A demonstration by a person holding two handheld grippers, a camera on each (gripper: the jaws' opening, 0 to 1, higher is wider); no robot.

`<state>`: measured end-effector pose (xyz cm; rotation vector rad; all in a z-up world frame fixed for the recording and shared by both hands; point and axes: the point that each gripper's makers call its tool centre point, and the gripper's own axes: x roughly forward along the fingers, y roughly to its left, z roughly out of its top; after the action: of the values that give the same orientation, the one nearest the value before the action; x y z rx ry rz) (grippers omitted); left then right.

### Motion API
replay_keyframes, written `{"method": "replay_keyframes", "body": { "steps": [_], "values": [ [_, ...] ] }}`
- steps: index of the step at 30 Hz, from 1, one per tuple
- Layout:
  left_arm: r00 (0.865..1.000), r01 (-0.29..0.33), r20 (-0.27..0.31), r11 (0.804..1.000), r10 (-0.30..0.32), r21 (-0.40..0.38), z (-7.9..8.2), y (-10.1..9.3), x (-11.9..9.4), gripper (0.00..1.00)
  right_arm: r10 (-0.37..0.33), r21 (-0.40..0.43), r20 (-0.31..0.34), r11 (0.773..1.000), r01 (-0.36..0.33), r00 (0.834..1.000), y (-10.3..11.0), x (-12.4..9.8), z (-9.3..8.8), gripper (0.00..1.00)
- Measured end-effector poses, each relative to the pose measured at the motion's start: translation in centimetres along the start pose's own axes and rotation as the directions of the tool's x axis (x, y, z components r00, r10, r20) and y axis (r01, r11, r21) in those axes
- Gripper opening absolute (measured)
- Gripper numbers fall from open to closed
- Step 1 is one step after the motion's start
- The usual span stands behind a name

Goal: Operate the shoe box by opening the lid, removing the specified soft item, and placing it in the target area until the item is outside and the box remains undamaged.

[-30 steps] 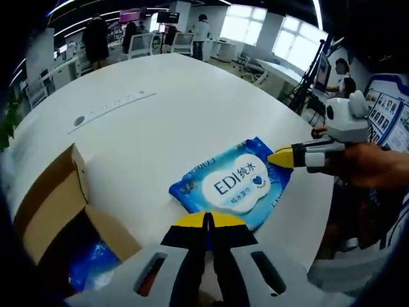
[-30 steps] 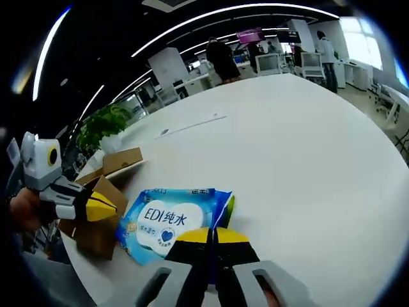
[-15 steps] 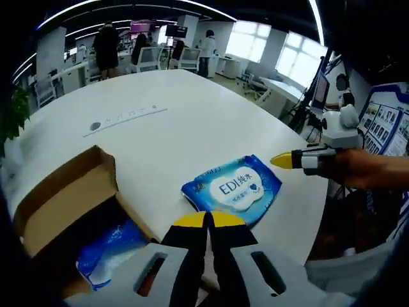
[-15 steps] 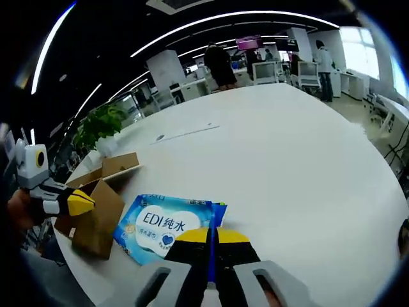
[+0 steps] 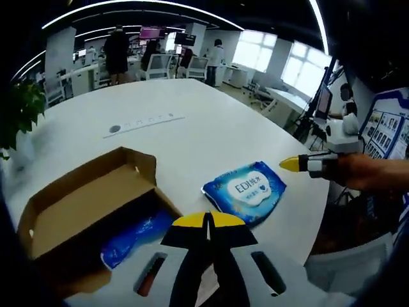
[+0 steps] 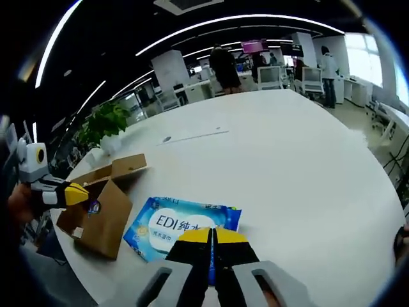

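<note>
Wipes pack (image 6: pixel 181 225) — just beyond right claw (image 6: pixel 211 238)

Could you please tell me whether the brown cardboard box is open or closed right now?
Open. The brown cardboard shoe box has its lid flap folded back, exposing the interior, where a blue plastic packet lies inside.

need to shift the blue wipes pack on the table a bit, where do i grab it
Take the wipes pack by its thin sealed end edge, probably the one nearest the right gripper. It lies flat on the table beside the box, so come in low from the side and pinch that edge, not the flat top.
</note>
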<state>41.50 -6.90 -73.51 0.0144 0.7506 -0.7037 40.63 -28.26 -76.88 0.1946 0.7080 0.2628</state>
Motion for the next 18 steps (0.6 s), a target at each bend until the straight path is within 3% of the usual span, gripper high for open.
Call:
{"method": "replay_keyframes", "body": {
  "steps": [5,8,18],
  "values": [
    [0.999,-0.040,0.027,0.999,0.041,-0.027,-0.5,2.2,-2.1,0.00,0.016,-0.025,0.013,1.000,-0.015,1.000,1.9,0.0,0.7,0.00],
    [0.994,-0.102,0.033,0.995,0.103,-0.009,-1.1,4.4,-3.6,0.00,0.021,-0.050,0.018,0.999,-0.020,1.000,3.0,0.1,1.1,0.00],
    [0.983,-0.170,0.058,0.983,0.174,-0.072,-2.9,8.6,-7.3,0.00,0.074,-0.119,0.013,0.990,-0.072,0.997,7.6,1.4,2.2,0.00]
  ]
}}
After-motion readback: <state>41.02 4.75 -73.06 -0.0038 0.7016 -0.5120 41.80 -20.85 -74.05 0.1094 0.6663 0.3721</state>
